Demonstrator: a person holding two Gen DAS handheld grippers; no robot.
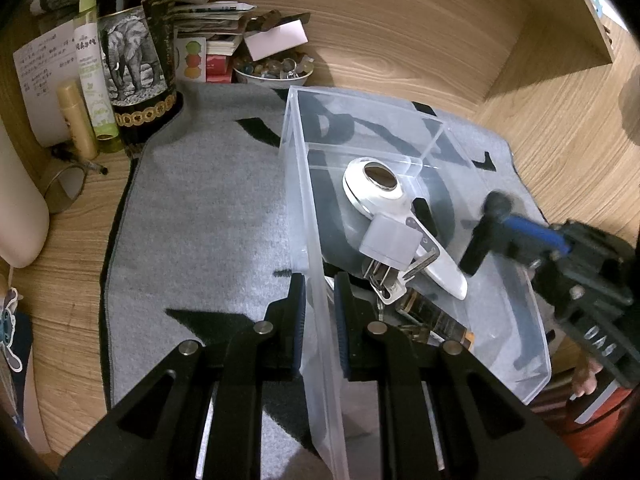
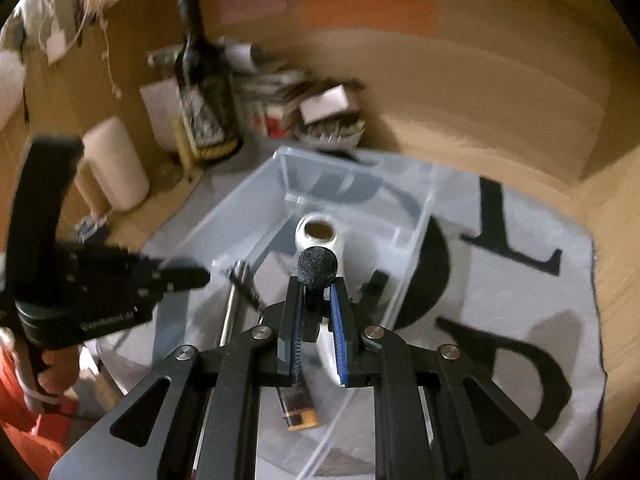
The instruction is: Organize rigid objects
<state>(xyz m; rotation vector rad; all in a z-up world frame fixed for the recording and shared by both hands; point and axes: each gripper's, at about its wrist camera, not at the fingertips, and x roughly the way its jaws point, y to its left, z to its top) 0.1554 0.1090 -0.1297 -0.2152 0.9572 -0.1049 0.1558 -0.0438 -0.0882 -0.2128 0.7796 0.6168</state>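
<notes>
Steadying clear bin [image 1: 320,264] wall with left tool [image 1: 320,320], pinched on rim to prevent shifting | carrying small black microphone [image 2: 317,267] clamped in right tool [image 2: 316,336] above bin interior for deposit beside white opener [image 1: 384,196].

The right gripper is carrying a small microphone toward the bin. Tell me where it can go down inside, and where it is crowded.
The microphone hangs above the clear bin. Bare floor shows along the far wall, beyond the white scoop, and by the curved right wall. The near middle is crowded with the plug adapter, clips and a dark tube. The left gripper straddles the bin's left wall.
</notes>
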